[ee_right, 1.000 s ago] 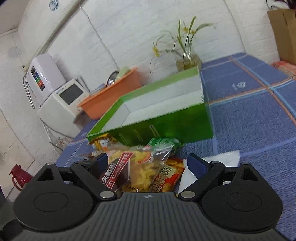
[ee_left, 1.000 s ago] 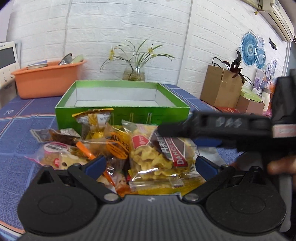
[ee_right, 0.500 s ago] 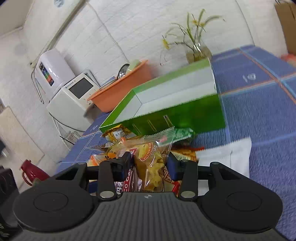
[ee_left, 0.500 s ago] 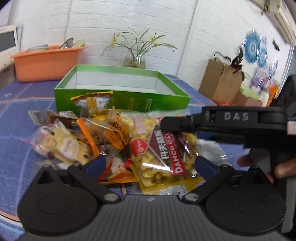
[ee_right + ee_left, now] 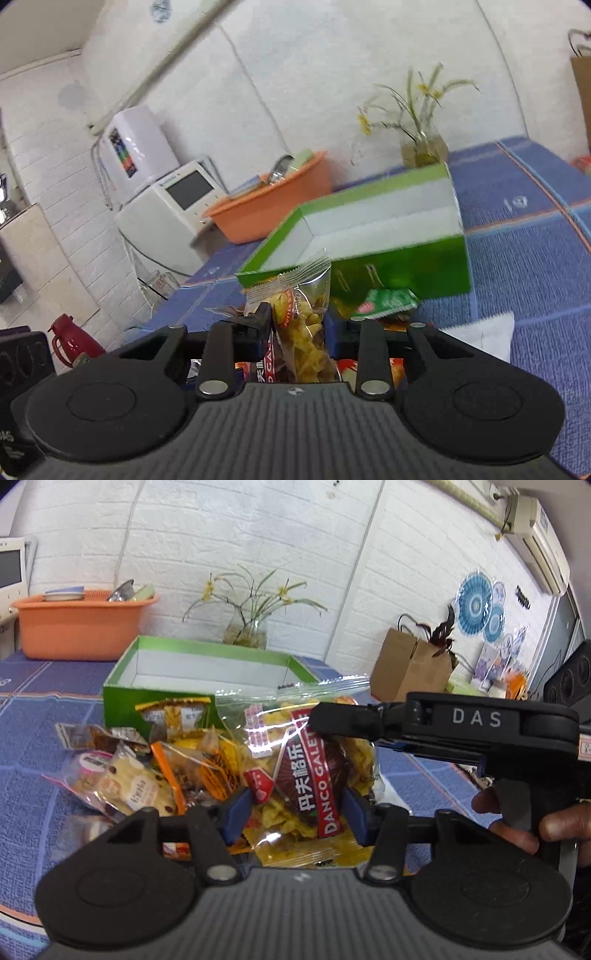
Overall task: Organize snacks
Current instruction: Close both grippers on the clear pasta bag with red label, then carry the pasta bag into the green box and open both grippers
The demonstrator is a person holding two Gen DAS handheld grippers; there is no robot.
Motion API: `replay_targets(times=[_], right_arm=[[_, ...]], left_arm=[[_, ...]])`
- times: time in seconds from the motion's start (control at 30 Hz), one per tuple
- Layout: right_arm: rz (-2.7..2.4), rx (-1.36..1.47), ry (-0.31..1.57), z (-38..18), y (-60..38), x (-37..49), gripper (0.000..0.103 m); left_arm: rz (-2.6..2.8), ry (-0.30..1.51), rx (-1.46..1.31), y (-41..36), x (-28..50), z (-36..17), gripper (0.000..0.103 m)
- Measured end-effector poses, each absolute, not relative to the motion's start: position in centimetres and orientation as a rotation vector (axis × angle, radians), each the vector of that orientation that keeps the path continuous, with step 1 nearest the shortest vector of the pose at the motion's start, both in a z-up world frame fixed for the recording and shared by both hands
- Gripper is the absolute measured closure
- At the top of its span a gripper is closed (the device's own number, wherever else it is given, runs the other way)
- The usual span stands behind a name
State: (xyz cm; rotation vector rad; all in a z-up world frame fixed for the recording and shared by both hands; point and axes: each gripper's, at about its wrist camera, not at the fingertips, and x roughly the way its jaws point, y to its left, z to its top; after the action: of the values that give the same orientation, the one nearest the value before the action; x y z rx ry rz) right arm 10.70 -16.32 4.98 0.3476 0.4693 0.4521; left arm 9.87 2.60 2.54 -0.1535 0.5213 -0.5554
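A blue woven cloth [image 5: 40,794] with orange lines covers the table. Far back on it sits a green cardboard box [image 5: 122,705] – open on top, white and smooth inside. Near its front wall lies a heap of small snack packs [image 5: 133,786], shiny and crinkly.

The biggest one is a clear plastic snack bag [image 5: 314,771] full of bumpy yellow crisps, with a dark red label. It is lifted a little over the heap, in front of the box.

The left gripper [image 5: 293,812] has just been closing – its blue pads [image 5: 236,812] pinch the bag's lower part. The right gripper [image 5: 297,325] has just closed too, squeezing the same bag near its zigzag top edge.
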Motion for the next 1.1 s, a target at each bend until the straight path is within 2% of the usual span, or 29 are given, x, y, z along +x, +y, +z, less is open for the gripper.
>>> replay_targets(times=[0.23, 0.43, 0.7, 0.77, 0.8, 0.83, 0.87, 0.9, 0.93, 1.1], right_arm=[[0.49, 0.292, 0.39, 7.6, -15.1, 11.5, 0.052], [0.512, 0.364, 0.312, 9.6, -15.6, 16.6, 0.052], [0.433, 0.59, 0.407, 5.9, -18.6, 26.6, 0.052], [0.411, 0.653, 0.46, 4.4, -19.3, 28.4, 0.046], [0.375, 0.68, 0.467, 3.9, -19.7, 28.9, 0.039], [0.333, 0.695, 0.458, 3.7, -20.1, 29.0, 0.02], [0.292, 0.682, 0.44, 3.7, -20.4, 28.7, 0.012], [0.269, 0.656, 0.415, 3.9, -20.6, 28.2, 0.003], [0.262, 0.611, 0.378, 4.3, -21.0, 27.4, 0.003], [0.327, 0.451, 0.366, 5.8, -22.3, 22.7, 0.001]], left_arm=[[-0.544, 0.443, -0.149, 3.8, 10.0, 5.0, 0.051], [-0.499, 0.352, -0.087, 3.5, 14.5, 8.4, 0.053], [-0.431, 0.429, 0.008, 0.3, 24.5, 7.3, 0.054], [-0.409, 0.45, 0.074, -1.1, 26.0, 6.0, 0.054], [-0.401, 0.467, 0.094, -1.5, 26.6, 5.5, 0.053], [-0.385, 0.471, 0.11, -1.7, 27.0, 5.1, 0.05], [-0.367, 0.46, 0.12, -1.6, 26.9, 4.8, 0.041], [-0.359, 0.446, 0.128, -1.4, 26.7, 4.7, 0.036], [-0.349, 0.427, 0.136, -1.1, 26.2, 4.7, 0.029], [-0.354, 0.346, 0.123, 1.0, 21.5, 5.8, 0.025]])
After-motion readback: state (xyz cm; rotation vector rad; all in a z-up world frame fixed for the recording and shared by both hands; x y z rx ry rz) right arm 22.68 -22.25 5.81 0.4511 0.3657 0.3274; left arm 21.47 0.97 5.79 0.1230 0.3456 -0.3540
